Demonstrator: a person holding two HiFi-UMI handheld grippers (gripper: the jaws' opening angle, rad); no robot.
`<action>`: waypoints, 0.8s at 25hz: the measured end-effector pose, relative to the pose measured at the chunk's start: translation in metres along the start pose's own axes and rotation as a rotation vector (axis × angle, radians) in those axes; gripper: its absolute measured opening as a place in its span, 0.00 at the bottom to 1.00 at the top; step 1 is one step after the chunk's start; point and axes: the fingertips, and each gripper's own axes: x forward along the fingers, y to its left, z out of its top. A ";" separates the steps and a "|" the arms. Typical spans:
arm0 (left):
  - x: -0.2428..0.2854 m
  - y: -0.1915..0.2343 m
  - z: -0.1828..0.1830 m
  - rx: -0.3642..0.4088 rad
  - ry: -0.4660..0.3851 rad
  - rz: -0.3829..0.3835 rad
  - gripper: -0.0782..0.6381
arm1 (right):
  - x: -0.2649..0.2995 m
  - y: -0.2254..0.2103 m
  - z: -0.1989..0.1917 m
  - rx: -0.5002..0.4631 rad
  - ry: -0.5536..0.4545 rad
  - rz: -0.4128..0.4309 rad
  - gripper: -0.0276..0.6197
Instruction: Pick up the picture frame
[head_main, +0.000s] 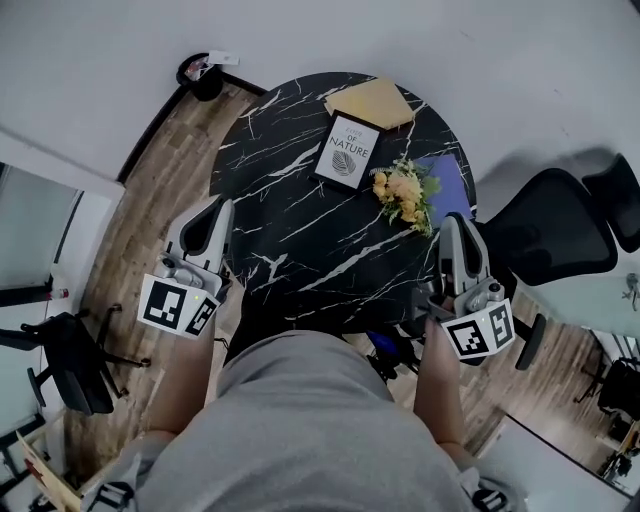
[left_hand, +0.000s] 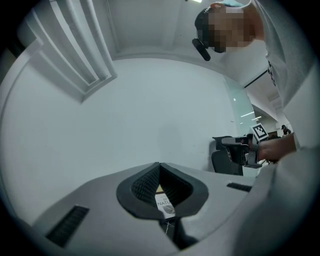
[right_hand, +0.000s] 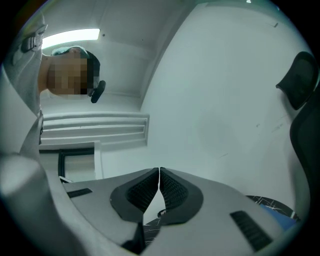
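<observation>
Hovering at the near edge of the marble table (head_main: 290, 235), the left gripper (head_main: 215, 206) and right gripper (head_main: 452, 224) are both closed and empty, probably because the picture frame (head_main: 347, 150) sits well ahead, beside the yellow flowers (head_main: 405, 195).

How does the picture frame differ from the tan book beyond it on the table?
The picture frame has a black border and a white print with a leaf; the tan book is plain. The frame sits nearer the table's middle, the tan book at its far edge. Both are rectangular, on the black marble table.
</observation>
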 end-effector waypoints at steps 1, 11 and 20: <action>0.005 0.003 0.001 0.002 0.001 -0.015 0.12 | 0.001 0.000 0.000 -0.004 0.002 -0.012 0.09; 0.048 0.022 0.007 0.000 -0.001 -0.145 0.12 | 0.018 0.001 -0.013 0.003 0.017 -0.103 0.09; 0.074 0.042 -0.003 -0.024 0.023 -0.198 0.12 | 0.049 -0.012 -0.024 0.024 0.031 -0.153 0.09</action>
